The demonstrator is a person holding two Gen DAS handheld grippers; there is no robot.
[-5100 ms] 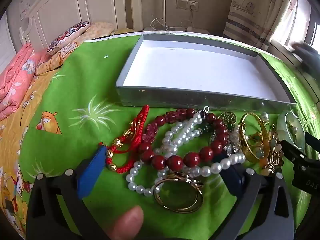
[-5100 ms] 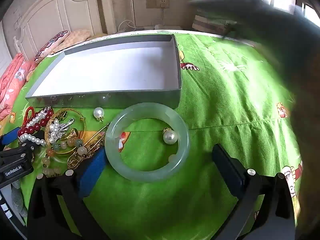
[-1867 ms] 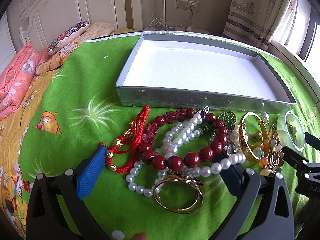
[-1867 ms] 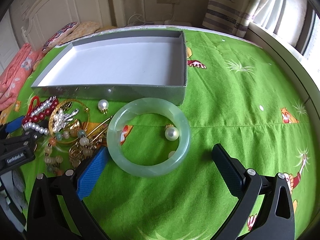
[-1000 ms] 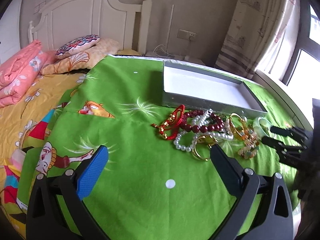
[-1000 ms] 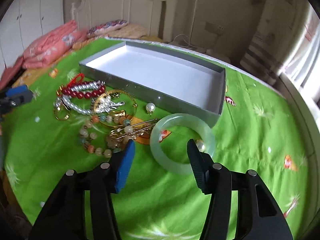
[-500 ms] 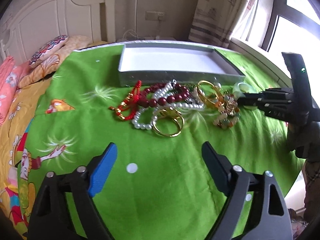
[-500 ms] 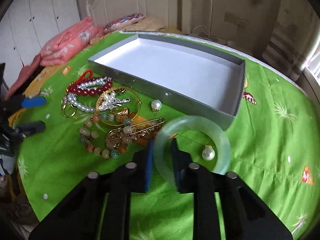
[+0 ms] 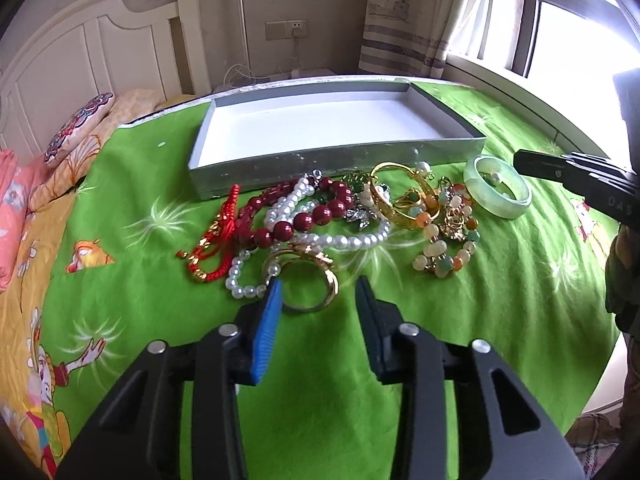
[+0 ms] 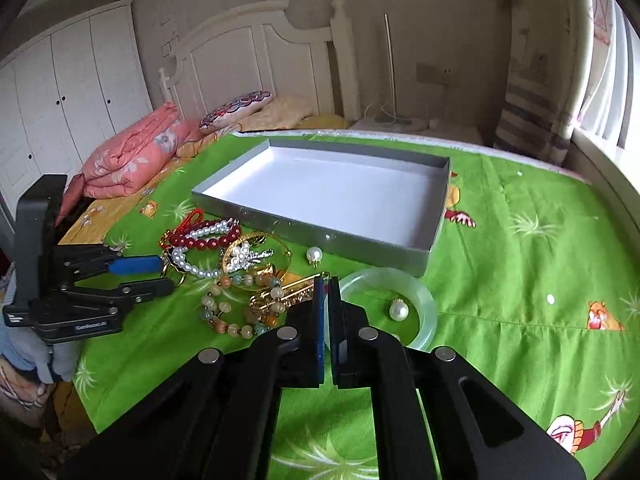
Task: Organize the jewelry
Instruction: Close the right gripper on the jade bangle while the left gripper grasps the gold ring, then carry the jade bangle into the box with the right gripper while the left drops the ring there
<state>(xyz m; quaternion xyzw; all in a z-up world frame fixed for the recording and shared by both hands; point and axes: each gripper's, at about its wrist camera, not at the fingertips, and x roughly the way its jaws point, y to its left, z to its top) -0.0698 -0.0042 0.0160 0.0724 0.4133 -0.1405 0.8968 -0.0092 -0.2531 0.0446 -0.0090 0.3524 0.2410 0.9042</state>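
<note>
A heap of jewelry lies on the green cloth before an empty grey box [image 9: 336, 160] [image 10: 320, 232]. It holds a dark red bead bracelet [image 9: 304, 216], a pearl strand [image 9: 348, 240], a red cord bracelet [image 9: 216, 240] and a stone bead bracelet [image 9: 440, 248]. My left gripper [image 9: 320, 288] [image 10: 162, 276] is closing. A gold bangle [image 9: 306, 280] lies between its tips, and the pads do not press it. My right gripper [image 10: 328, 284] [image 9: 520, 162] is shut on the rim of the pale jade bangle [image 10: 416, 292] [image 9: 496, 184]. A pearl drop [image 10: 399, 311] lies inside that bangle.
A second pearl drop [image 10: 314, 255] and a gold brooch [image 10: 288, 292] lie near the box front. A folded pink quilt [image 10: 132, 160] and a pillow [image 10: 236, 110] are at the left, by the white headboard. The cloth's edge and a window sill run along the right.
Both pairs of jaws have narrowed. The right pair went from half open around the jade bangle's rim to shut on it. The left gripper came close up to the gold bangle.
</note>
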